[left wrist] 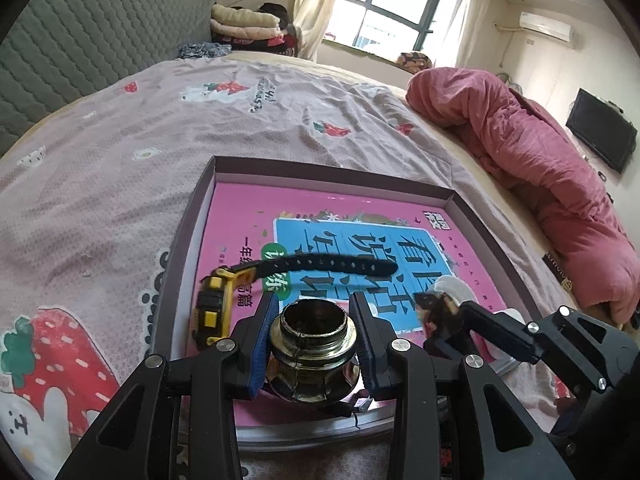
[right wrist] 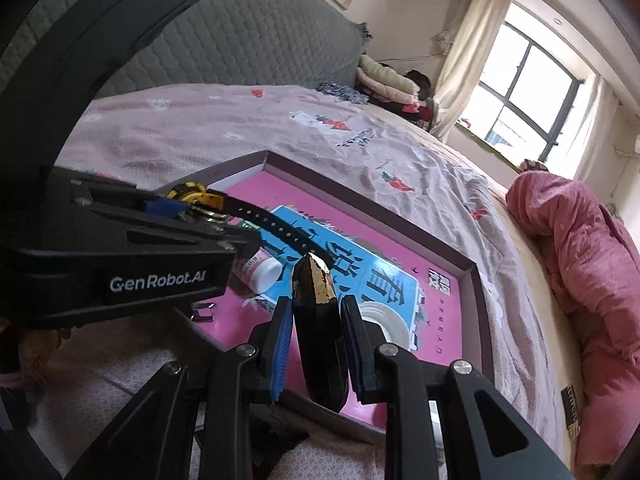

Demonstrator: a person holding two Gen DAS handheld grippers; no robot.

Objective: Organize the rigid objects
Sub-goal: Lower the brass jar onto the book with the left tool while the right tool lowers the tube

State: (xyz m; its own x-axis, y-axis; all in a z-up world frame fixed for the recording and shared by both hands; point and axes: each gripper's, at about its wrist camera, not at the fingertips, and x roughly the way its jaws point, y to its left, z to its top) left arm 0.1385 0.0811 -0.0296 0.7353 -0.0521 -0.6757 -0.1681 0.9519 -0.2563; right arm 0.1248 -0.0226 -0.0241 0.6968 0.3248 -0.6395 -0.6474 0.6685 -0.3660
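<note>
My left gripper (left wrist: 314, 301) is shut on a round brass threaded fitting (left wrist: 312, 344), held low over the near edge of a shallow tray (left wrist: 192, 216) lined with a pink book. A yellow and black watch (left wrist: 216, 304) lies in the tray just left of the fitting, its black strap stretched to the right. My right gripper (right wrist: 317, 304) is shut on a dark, pointed, faceted piece (right wrist: 316, 320) above the tray's near side. In the right wrist view the left gripper (right wrist: 200, 212) is up to the left, over a white bottle (right wrist: 262, 274).
A white tape roll (right wrist: 386, 320) lies in the tray right of the dark piece. A metal binder clip (right wrist: 204, 312) sits at the tray's near rim. The tray rests on a strawberry-print bedsheet (left wrist: 120, 160); a bundled pink quilt (left wrist: 540, 168) lies right and a grey padded headboard (left wrist: 100, 32) stands behind.
</note>
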